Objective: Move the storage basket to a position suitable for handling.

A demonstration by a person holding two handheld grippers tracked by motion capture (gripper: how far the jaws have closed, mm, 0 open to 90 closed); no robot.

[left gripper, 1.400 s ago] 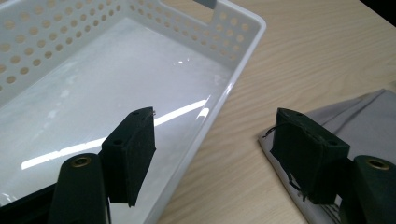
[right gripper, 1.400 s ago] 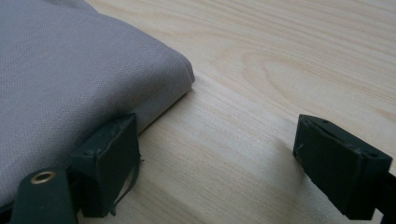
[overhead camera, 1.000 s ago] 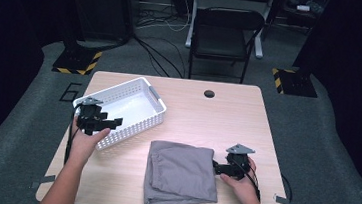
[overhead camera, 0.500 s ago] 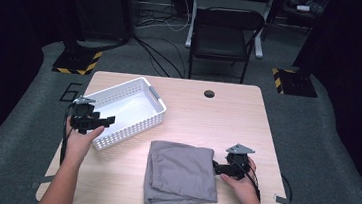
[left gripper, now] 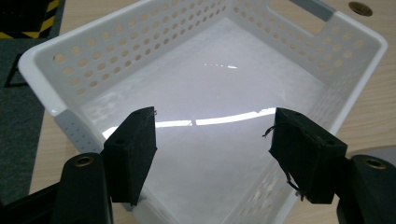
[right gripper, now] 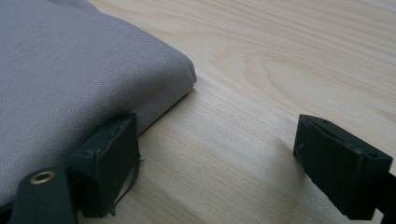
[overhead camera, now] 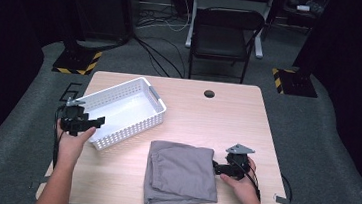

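Compared with one second ago, the left tongs (overhead camera: 84, 121) have moved back toward the left edge of the surface (overhead camera: 228, 116) and now hang at the near left corner of the white perforated basket (overhead camera: 120, 111), no longer reaching over its side wall. Their jaws are spread wide, with nothing between them. In the left gripper view the basket (left gripper: 140, 42) has a bare, shiny floor. The right tongs (overhead camera: 220, 168) have not changed place: they rest at the right edge of the folded grey cloth (overhead camera: 179, 176), jaws spread apart. In the right gripper view one jaw lies over the cloth (right gripper: 70, 79) edge and the other stands apart on bare wood.

The cloth lies near the front edge of the surface, well apart from the basket. The right half and the far part of the surface, around the round cable hole (overhead camera: 209, 93), are open.
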